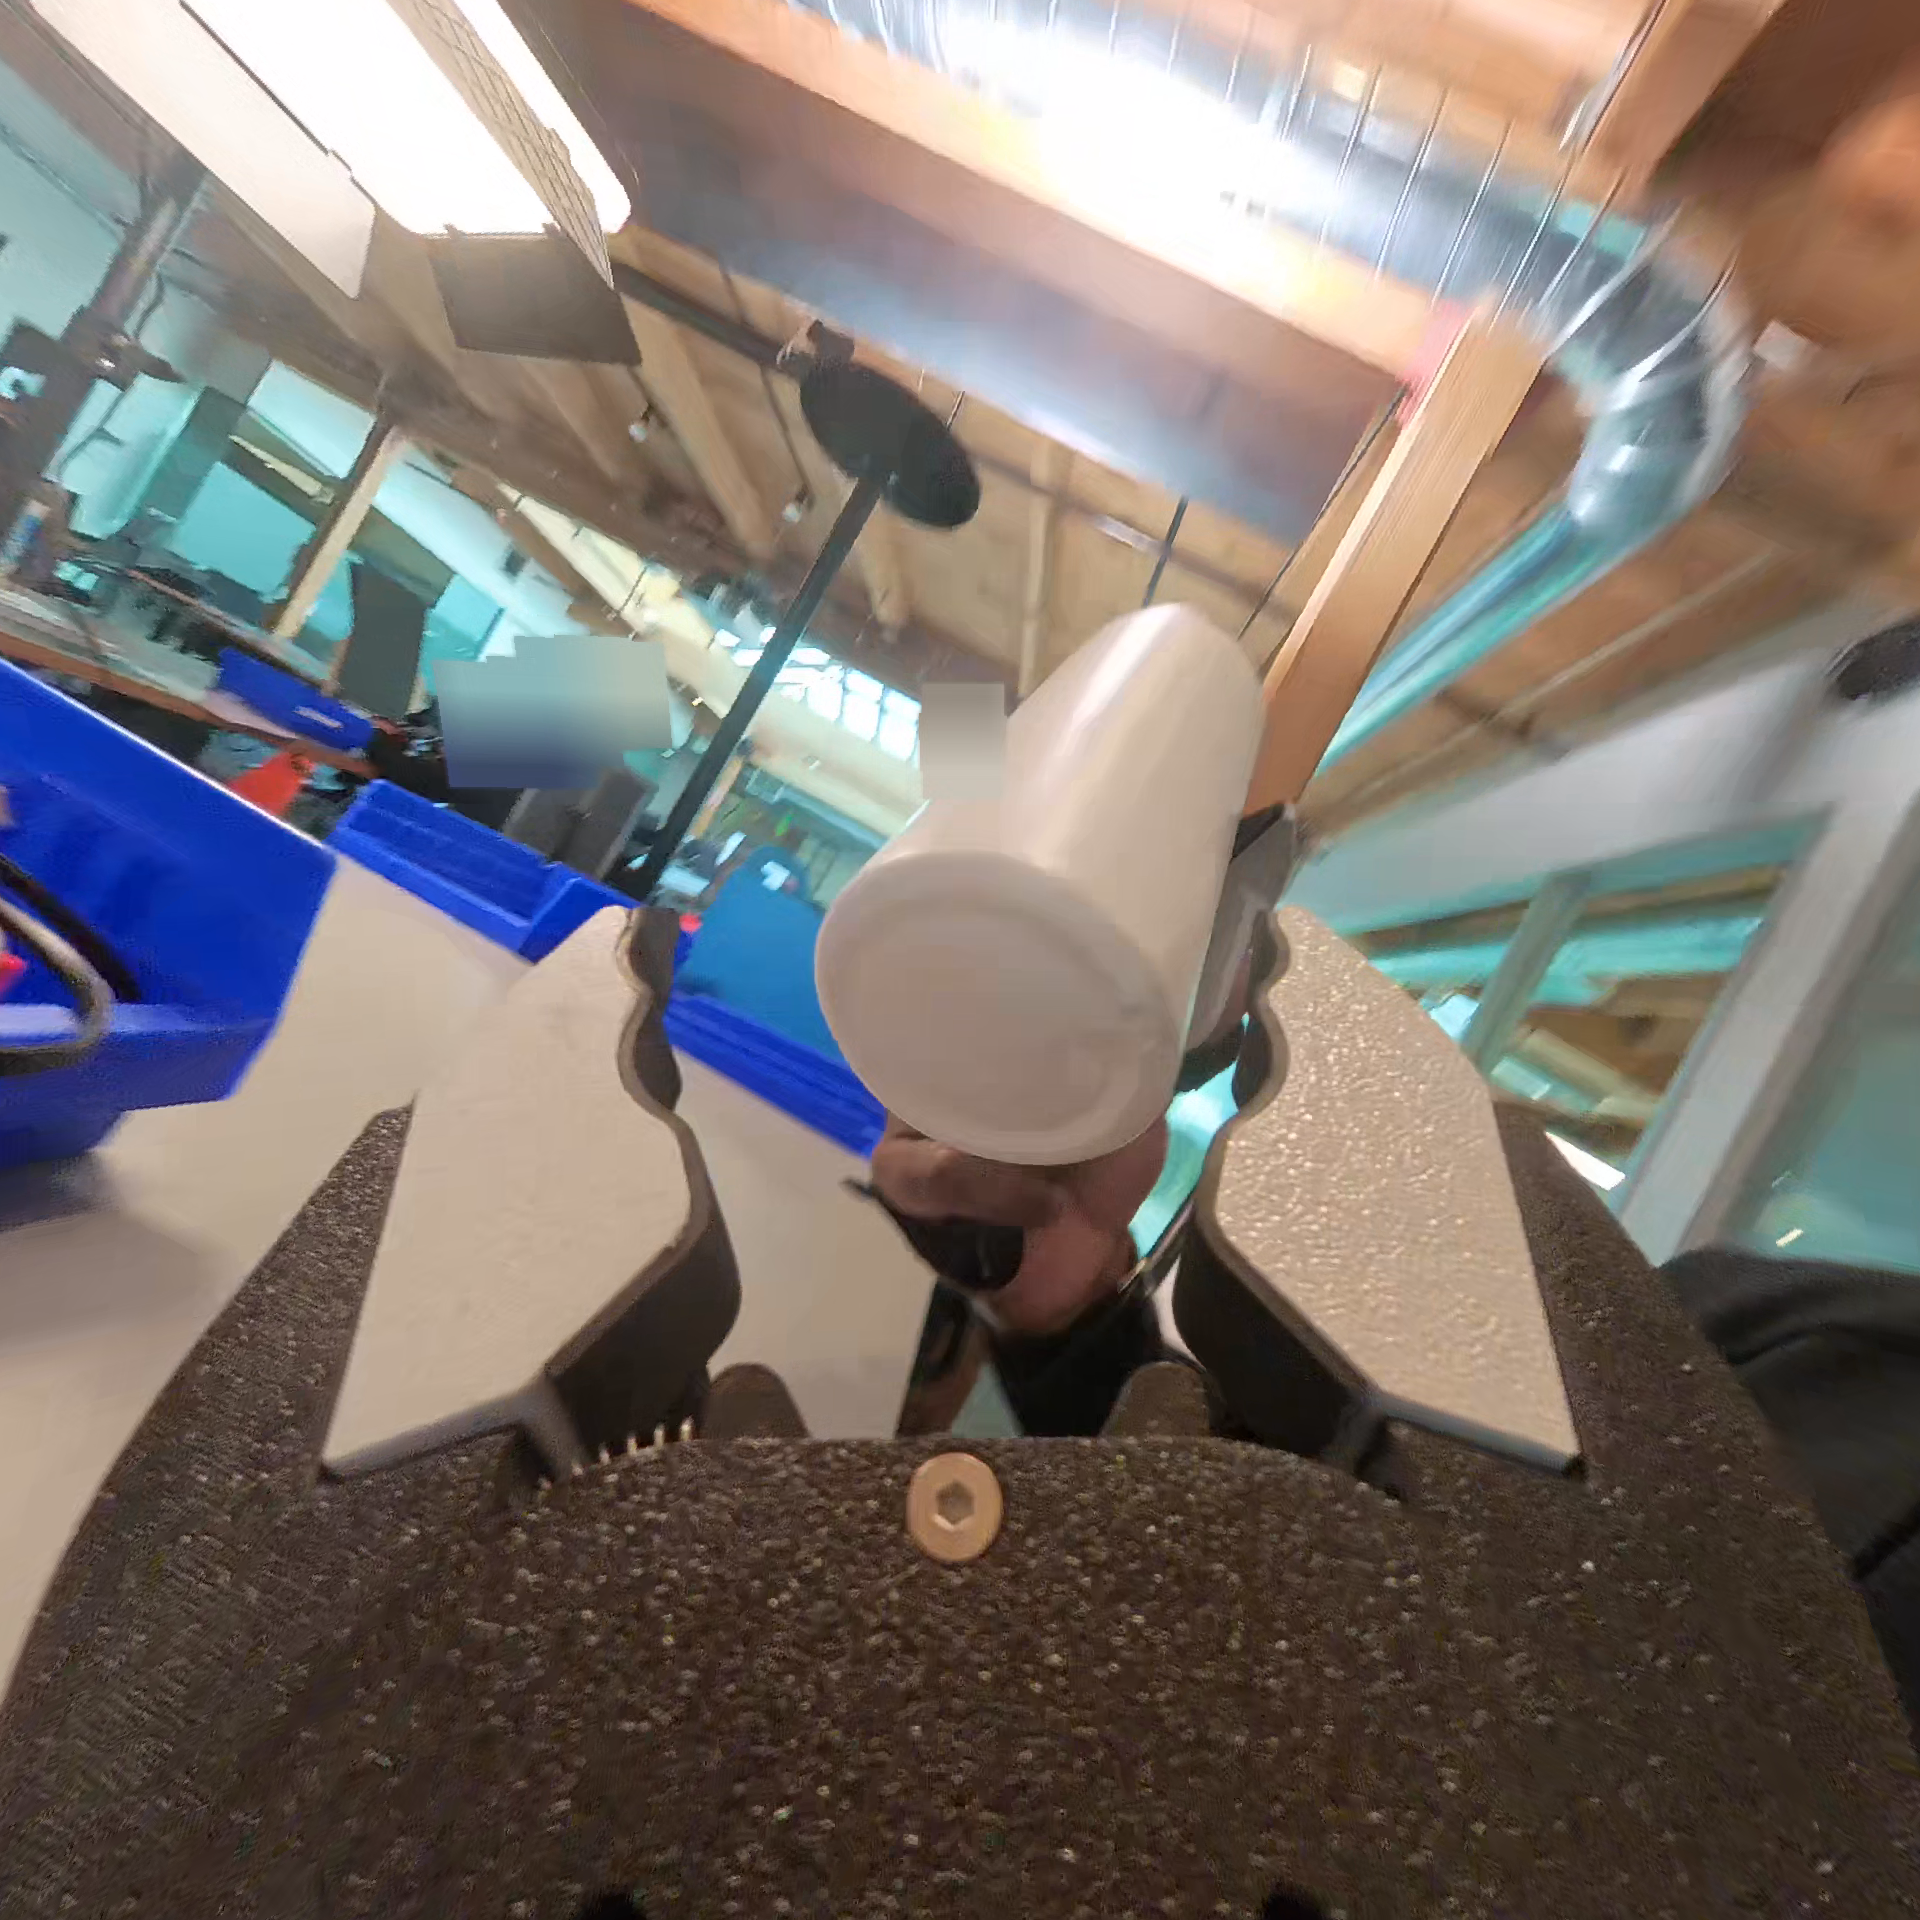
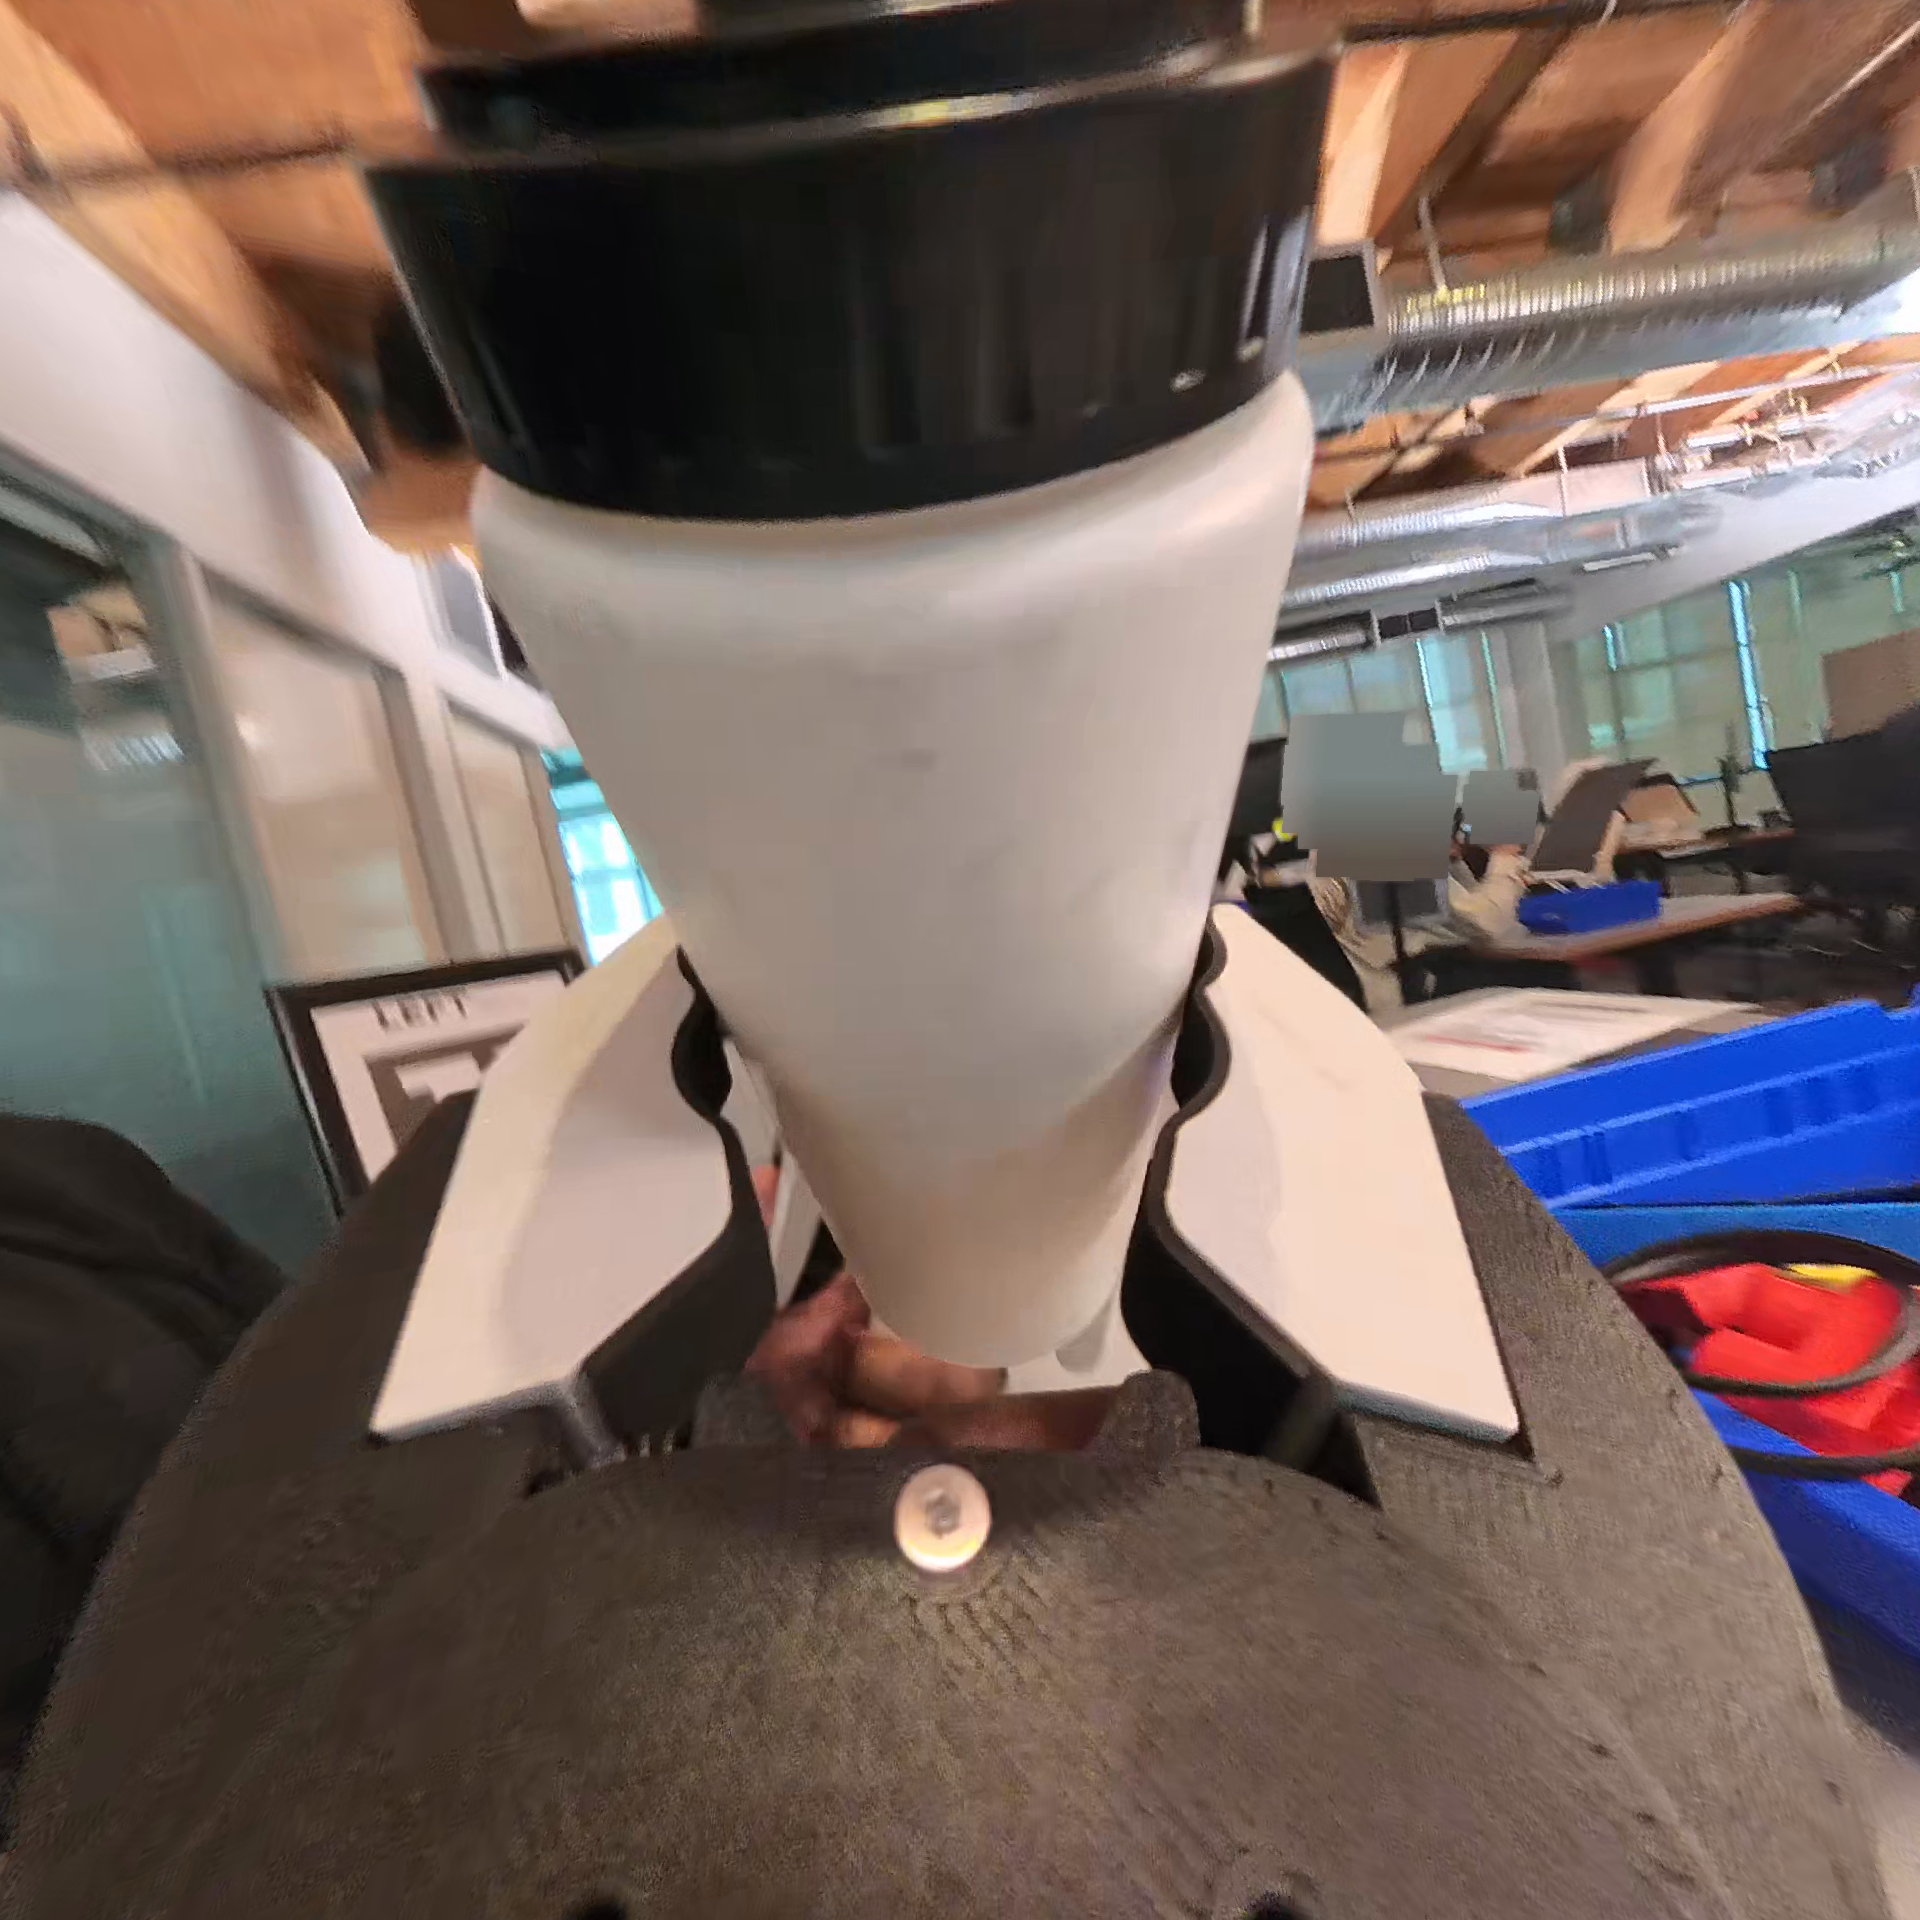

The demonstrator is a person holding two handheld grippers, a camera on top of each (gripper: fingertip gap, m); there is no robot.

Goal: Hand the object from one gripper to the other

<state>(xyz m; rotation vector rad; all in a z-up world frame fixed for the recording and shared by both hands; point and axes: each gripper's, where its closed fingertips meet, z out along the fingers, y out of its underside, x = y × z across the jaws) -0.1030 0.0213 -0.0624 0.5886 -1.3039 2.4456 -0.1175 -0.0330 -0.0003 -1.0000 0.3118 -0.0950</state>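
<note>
A: Where is the white bottle (image 2: 894,883) right now?

B: In the right tool (image 2: 951,1039). Its two fingers (image 2: 582,1174) close on the bottle's body from either side, and the bottle stands up out of them with its black ribbed cap (image 2: 842,312) at the far end, toward the ceiling. The base end sits low between the fingers, just above a hand (image 2: 914,1392) seen behind the tool.

A: And the left tool (image 1: 951,997)?

B: Spread wide, with nothing gripped. In the left wrist view the bottle (image 1: 1049,894) hangs in the gap, its round flat base facing the camera, nearer the right-hand finger (image 1: 1382,1174) than the left one. I cannot tell whether it touches that finger; on the other side a clear space shows between them.

A: Is it resting on anything?

B: No, it is up in the air. The pale tabletop (image 1: 156,1351) lies below on the left, carrying blue bins (image 1: 156,935) along its far edge.

A: Anything else close by?

B: A dark part of the right tool and the hand (image 1: 997,1216) that holds it peek out under the bottle's base. Another blue bin (image 2: 1714,1122) with red items and a black cable (image 2: 1766,1351) sits at the right of the right wrist view.
</note>
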